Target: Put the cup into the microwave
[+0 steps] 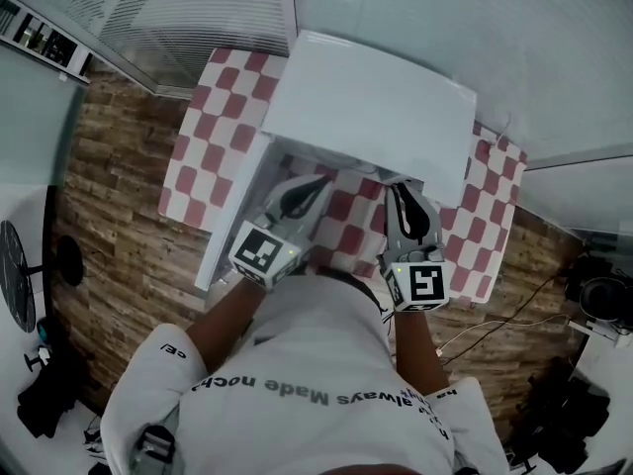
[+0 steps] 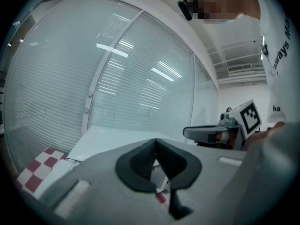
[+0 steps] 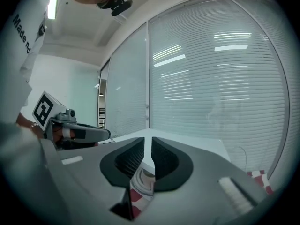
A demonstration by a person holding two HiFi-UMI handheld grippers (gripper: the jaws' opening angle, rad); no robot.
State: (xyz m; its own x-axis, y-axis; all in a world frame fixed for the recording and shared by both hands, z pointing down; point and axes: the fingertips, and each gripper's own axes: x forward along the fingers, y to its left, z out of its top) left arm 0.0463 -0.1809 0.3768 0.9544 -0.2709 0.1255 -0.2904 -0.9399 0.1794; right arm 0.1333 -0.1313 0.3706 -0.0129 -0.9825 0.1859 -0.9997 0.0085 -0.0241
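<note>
Can read "always Made" on the shirt [image 1: 326, 419]. Got left gripper [image 1: 318, 184] pinched shut, right gripper [image 1: 398, 188] all but shut, both empty, facing the white microwave [image 1: 376, 107]. Looks like the cup [image 3: 143, 181] under right jaws, on checkered cloth [image 1: 346, 228].

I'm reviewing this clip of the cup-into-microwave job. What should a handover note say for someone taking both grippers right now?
Left gripper: jaws together, nothing in them.
Right gripper: jaws only a thin slit apart, nothing between them.
Both are held low over the checked cloth, just in front of the white microwave. Its door seems to be swung out to the left.
Cup: the round rim on the cloth below the right jaws is probably it. The head view hides it behind the grippers.
Done: the door looks open.
Left: grip the cup and set it inside the microwave.
</note>
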